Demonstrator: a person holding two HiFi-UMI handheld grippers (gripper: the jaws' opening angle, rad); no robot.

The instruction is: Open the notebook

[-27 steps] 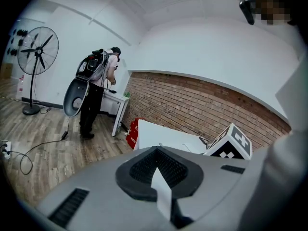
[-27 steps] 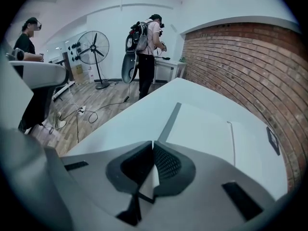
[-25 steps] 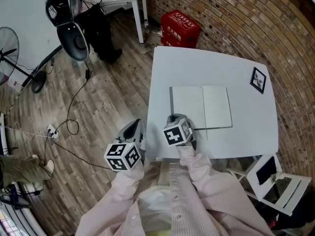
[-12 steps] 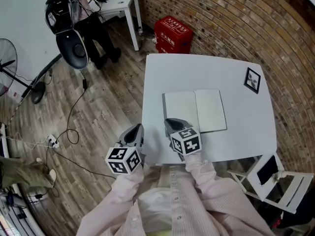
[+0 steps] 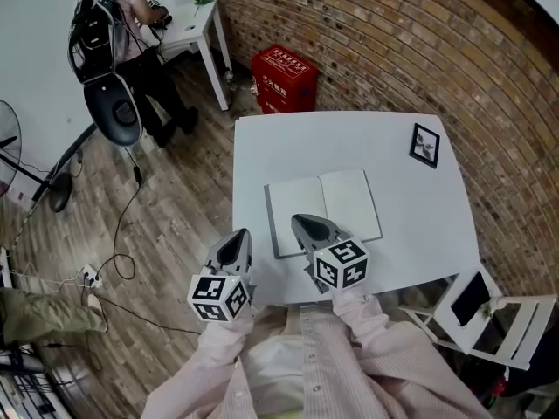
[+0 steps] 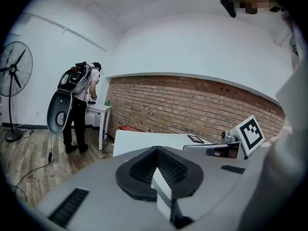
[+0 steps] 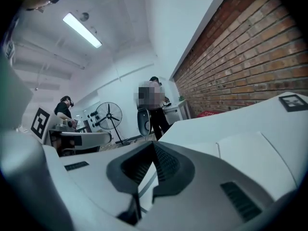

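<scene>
The notebook (image 5: 323, 206) lies open and flat on the white table (image 5: 349, 142), showing two blank pages. My right gripper (image 5: 303, 223) hovers over the notebook's near left corner, jaws shut with nothing between them. In the right gripper view the shut right gripper (image 7: 154, 147) points across the open pages (image 7: 245, 150). My left gripper (image 5: 237, 236) hangs off the table's near left edge, above the floor, shut and holding nothing. From the left gripper view, the left gripper (image 6: 157, 151) faces the table top (image 6: 144, 139), clear of the notebook.
A black-and-white marker card (image 5: 425, 145) lies at the table's far right. A red box (image 5: 285, 75) stands on the floor beyond the table, by the brick wall. A person (image 5: 131, 24) stands at a small white desk far left. A folding chair (image 5: 479, 308) is near right.
Both grippers have lifted and drawn back toward the person. The right gripper left the notebook's near left edge and now hangs higher above it. The notebook stays open.
</scene>
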